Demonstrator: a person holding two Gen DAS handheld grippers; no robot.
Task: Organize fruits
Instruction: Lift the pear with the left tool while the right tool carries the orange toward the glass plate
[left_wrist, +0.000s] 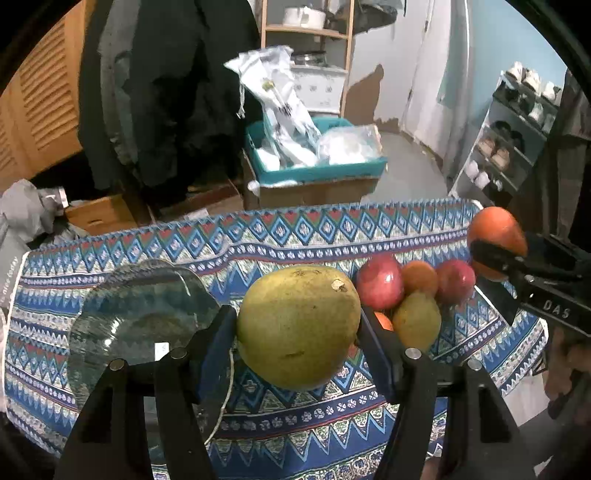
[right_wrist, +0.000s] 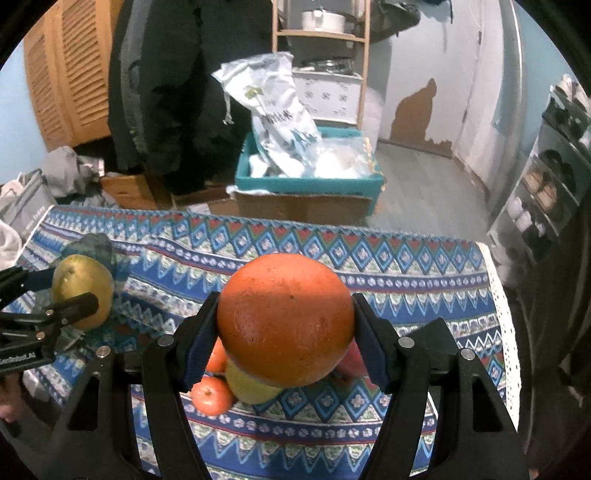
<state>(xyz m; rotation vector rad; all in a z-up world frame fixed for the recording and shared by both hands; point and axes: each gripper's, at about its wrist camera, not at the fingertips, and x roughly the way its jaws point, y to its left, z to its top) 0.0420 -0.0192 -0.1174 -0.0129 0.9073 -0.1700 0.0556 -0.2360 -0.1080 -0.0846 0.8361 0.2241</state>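
My left gripper (left_wrist: 297, 328) is shut on a large yellow-green fruit (left_wrist: 298, 326), held above the patterned tablecloth (left_wrist: 258, 413). A clear glass plate (left_wrist: 136, 317) lies on the cloth just left of it. My right gripper (right_wrist: 284, 325) is shut on a big orange fruit (right_wrist: 284, 319), also lifted off the cloth. From the left wrist view that orange fruit (left_wrist: 496, 240) shows at the right edge. The right wrist view catches the green fruit (right_wrist: 82, 290) at the far left. A pile of fruit (left_wrist: 413, 291) sits on the cloth: two red ones, an orange one, a yellow-green one.
Beyond the table's far edge stand a teal crate (left_wrist: 314, 166) with plastic bags on a cardboard box, dark coats (left_wrist: 173, 92), a wooden shelf (left_wrist: 306, 33) and a shoe rack (left_wrist: 517, 129) at the right. Under my right gripper lie more of the piled fruits (right_wrist: 212, 395).
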